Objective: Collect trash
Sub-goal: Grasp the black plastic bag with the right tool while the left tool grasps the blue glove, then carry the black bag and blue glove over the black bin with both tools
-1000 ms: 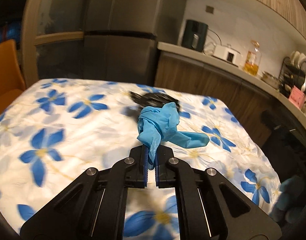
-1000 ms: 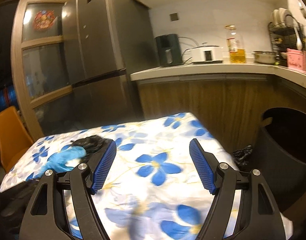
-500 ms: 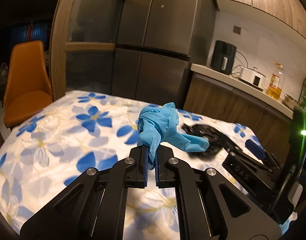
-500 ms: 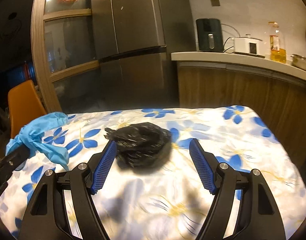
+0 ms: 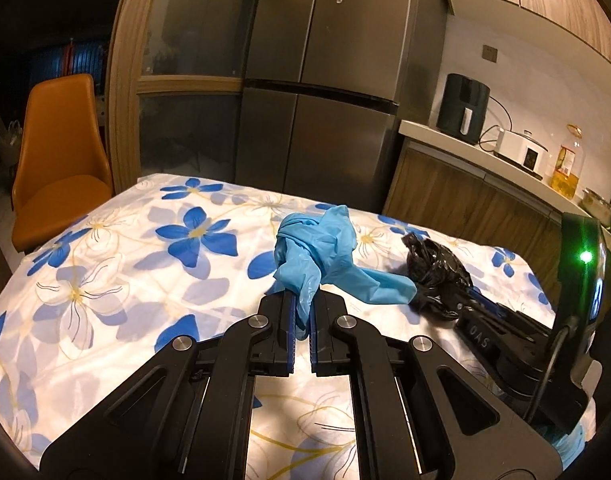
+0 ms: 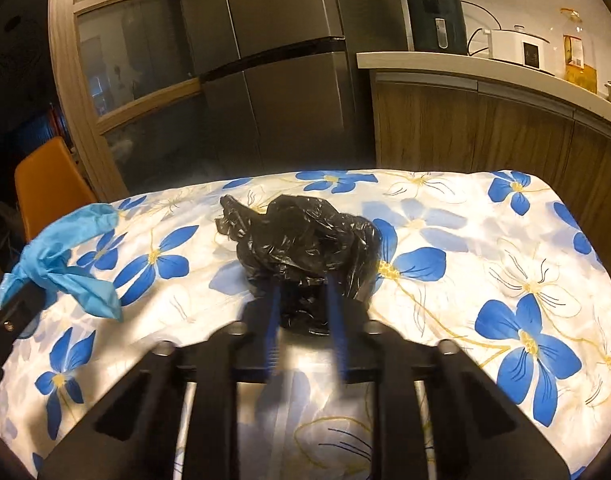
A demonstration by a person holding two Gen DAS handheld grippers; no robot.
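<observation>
Left gripper [image 5: 301, 312] jaws clamped on blue glove [image 5: 321, 252], right gripper [image 6: 303, 304], marked "OAS", jaws just closing on black bag [image 6: 301, 240] mid-tablecloth [image 6: 485, 248].

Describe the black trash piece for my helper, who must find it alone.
Look at the table with the blue-flowered cloth in front of the steel fridge. Near its middle sits a crumpled black plastic bag, between the right gripper's fingers. It is glossy and black, unlike the blue glove beside it.

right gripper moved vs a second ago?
Yes. The right gripper has advanced to the black bag on the floral tablecloth, jaws just closing around it.
</observation>
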